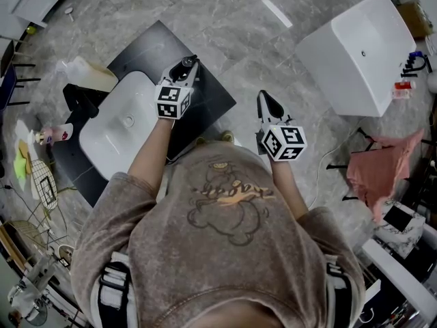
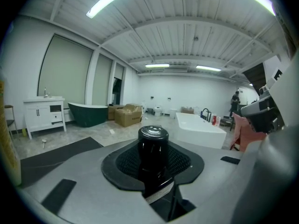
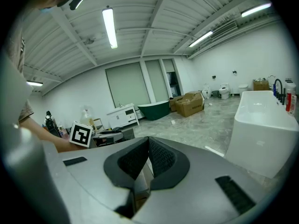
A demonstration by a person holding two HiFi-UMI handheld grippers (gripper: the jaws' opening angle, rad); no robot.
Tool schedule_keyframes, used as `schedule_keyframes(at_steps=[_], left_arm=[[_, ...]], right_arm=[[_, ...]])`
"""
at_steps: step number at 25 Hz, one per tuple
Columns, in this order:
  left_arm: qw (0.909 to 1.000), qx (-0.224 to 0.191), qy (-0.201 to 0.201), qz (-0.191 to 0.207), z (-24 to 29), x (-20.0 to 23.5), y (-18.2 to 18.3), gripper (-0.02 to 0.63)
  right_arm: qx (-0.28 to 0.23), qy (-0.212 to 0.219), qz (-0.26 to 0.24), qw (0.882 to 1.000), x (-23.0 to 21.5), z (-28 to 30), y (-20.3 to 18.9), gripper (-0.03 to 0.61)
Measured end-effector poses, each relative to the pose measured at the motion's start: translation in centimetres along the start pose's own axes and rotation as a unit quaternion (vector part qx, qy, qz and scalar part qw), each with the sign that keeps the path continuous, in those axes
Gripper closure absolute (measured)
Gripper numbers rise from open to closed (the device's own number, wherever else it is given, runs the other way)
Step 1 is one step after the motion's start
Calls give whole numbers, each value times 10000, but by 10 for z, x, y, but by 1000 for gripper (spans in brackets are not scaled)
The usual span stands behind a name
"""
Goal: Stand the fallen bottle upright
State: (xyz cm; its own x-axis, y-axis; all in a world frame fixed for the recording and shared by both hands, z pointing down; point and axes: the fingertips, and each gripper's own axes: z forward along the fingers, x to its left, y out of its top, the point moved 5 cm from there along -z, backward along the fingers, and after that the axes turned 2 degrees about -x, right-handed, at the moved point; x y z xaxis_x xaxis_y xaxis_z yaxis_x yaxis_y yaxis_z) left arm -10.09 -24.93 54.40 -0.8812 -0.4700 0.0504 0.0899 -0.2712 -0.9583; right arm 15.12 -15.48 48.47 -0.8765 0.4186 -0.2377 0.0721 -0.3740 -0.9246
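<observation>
A black bottle [image 2: 153, 149] with a glossy black cap stands upright between my left gripper's dark ribbed pads [image 2: 184, 161], cap upward, a pale label low on it. In the head view my left gripper [image 1: 185, 67] reaches out over the black countertop [image 1: 208, 91] beside the white basin [image 1: 126, 121], shut on the bottle, which shows there only as a dark tip. My right gripper [image 1: 268, 104] hangs to the right of the counter over the marble floor. Its pads [image 3: 159, 158] meet with nothing between them.
A white bathtub [image 1: 358, 50] stands at the far right, with a pink cloth [image 1: 382, 166] over a rack beside it. A black faucet [image 1: 78, 101] and small bottles [image 1: 54, 135] are left of the basin. A green tub [image 2: 88, 113] and cardboard boxes [image 2: 127, 115] stand further back.
</observation>
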Motion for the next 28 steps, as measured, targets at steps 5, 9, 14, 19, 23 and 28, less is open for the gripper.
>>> schedule_keyframes(at_steps=[5, 9, 14, 19, 23, 28], left_arm=[[9999, 126, 54, -29, -1, -1, 0, 500], [9998, 147, 5, -141, 0, -4, 0, 461], [9994, 190, -12, -306, -1, -4, 0, 337], [9993, 196, 32, -304, -11, -4, 4, 330], [9992, 135, 73, -372, -22, -1, 13, 328], [9992, 30, 111, -376, -39, 2, 31, 328]], right_arm=[[-33, 51, 1, 10000, 4, -3, -2, 583], [-46, 109, -5, 9999, 6, -3, -2, 583], [-57, 191, -30, 9998, 10, -3, -1, 583], [-66, 236, -41, 9997, 11, -5, 0, 583], [-68, 314, -68, 9995, 13, -1, 2, 583], [-73, 481, -120, 9987, 18, 8, 5, 583]])
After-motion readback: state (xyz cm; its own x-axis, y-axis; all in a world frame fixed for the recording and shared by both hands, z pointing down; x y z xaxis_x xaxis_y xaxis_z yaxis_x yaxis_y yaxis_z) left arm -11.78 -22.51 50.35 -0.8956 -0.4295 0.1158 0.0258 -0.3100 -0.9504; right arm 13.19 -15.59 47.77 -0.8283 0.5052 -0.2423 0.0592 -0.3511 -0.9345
